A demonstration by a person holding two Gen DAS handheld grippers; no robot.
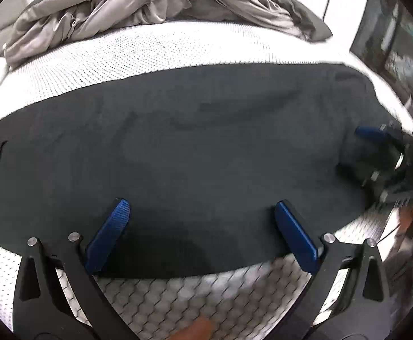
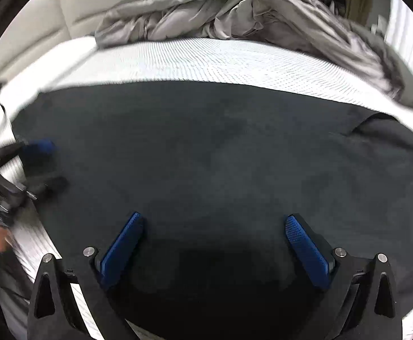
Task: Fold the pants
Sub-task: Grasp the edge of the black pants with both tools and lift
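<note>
Pants (image 1: 200,153) fill the left wrist view, spread flat across the bed (image 1: 138,53), dark fabric running 9 to 3 o'clock, near hem at 6. Left gripper (image 1: 202,218) hovers over that near edge w/ fingers (image 1: 110,232) spread wide, nothing between them. Right gripper (image 1: 376,153) sits at 3 o'clock by the pants' end; blurred, can't tell from here whether it's released or pinching cloth. Grey duvet (image 1: 155,8) bunched at 12, well apart from the pants.

Right wrist view: pants (image 2: 220,155) again cover most of the frame, a small ruck at 2 o'clock. Right gripper (image 2: 214,243) is released, fingers (image 2: 305,243) wide apart over the fabric, no cloth held. Left gripper (image 2: 36,164) shows at 9 o'clock near the pants' edge, blurred. Duvet (image 2: 234,11) at 12.

Judgement: step looks like reaching for the near edge before a fold. To do it well, drop both grippers onto the same edge, well apart, pinch all layers, lift evenly, and carry toward 12 w/o dragging; smooth that 2 o'clock ruck first.
</note>
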